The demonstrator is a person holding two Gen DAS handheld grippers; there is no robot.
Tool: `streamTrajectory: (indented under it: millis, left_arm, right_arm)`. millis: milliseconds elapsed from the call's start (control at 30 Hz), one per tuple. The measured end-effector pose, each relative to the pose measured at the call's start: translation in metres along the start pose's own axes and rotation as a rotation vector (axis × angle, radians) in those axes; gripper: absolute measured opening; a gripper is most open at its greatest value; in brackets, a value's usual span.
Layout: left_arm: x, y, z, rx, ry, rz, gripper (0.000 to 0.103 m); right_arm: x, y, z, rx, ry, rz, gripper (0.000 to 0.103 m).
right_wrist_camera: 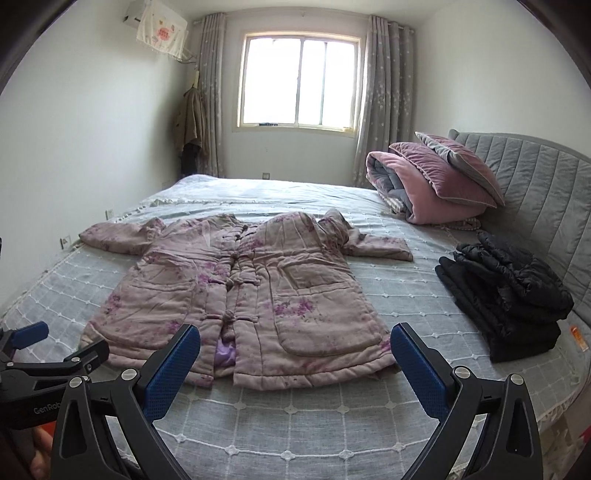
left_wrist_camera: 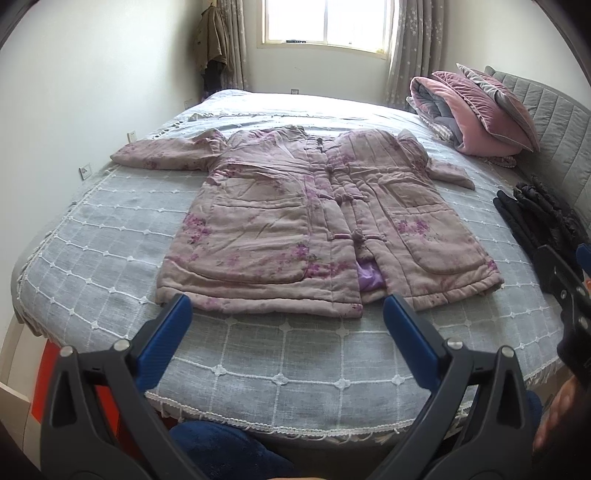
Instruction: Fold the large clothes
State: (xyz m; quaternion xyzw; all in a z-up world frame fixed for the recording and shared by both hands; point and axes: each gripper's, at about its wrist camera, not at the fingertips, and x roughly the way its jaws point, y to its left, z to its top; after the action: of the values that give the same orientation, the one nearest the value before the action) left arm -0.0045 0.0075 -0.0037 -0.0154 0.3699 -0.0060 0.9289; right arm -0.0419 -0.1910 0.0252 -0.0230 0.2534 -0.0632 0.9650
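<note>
- Left wrist view: left tongs [left_wrist_camera: 287, 312] spread wide, nothing between the blue pads [left_wrist_camera: 166, 332]; they hover over the near edge of the bed [left_wrist_camera: 280, 373], just short of the coat's hem.
- Pink floral padded coat [left_wrist_camera: 295, 229] lies flat, front up, on the grey grid-pattern bedspread [left_wrist_camera: 110, 236], near the middle of the bed. Both sleeves out sideways. Knot buttons fastened down the front; a bit of purple lining [left_wrist_camera: 369, 278] shows at the hem split.
- Folded pink-and-grey quilt [left_wrist_camera: 461, 110] with two pillows [left_wrist_camera: 495, 92] on top, far right by the grey headboard [left_wrist_camera: 561, 122].
- Stack of dark folded clothes [left_wrist_camera: 539, 218] at right, apart from the coat.
- Right tongs partly visible at the right edge [left_wrist_camera: 569, 280].
- Window [left_wrist_camera: 325, 22] with curtains on the far wall; a garment hangs in the left corner [left_wrist_camera: 212, 40].

- Right wrist view: right tongs [right_wrist_camera: 295, 349] also wide open and empty, pads [right_wrist_camera: 173, 365] over the bedspread [right_wrist_camera: 424, 295], their tips overlapping the coat's hem in the picture; contact cannot be told.
- Coat [right_wrist_camera: 236, 288] in the same flat layout, hem toward the camera, collar toward the window [right_wrist_camera: 299, 81].
- Left tongs [right_wrist_camera: 37, 343] seen at the lower left, beside the coat's near corner, jaws apart.
- Dark clothes stack [right_wrist_camera: 506, 295] on the bed at right, near the headboard [right_wrist_camera: 535, 184]; quilt [right_wrist_camera: 413, 188] and pillows [right_wrist_camera: 454, 166] behind it.
- Covered wall unit [right_wrist_camera: 159, 29] high at the upper left.
</note>
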Motion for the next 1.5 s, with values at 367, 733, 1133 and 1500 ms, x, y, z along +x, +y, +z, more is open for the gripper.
streamTrajectory:
  millis: [367, 733, 1133, 1500]
  left_arm:
    - [0.005, 0.016, -0.005, -0.053, 0.024, -0.001, 0.102]
    - [0.018, 0.069, -0.027, -0.029, -0.002, 0.039, 0.084]
    - [0.093, 0.15, -0.062, -0.033, 0.175, 0.099, 0.067]
    - [0.15, 0.143, -0.056, 0.033, 0.227, 0.094, 0.067]
  right_arm:
    - [0.003, 0.003, -0.003, -0.019, -0.001, -0.026, 0.103]
    - [0.021, -0.039, -0.017, -0.059, 0.004, -0.02, 0.103]
    - [0.124, -0.139, -0.089, 0.068, 0.338, 0.013, 0.101]
    - [0.213, -0.157, -0.096, 0.142, 0.524, -0.021, 0.057]
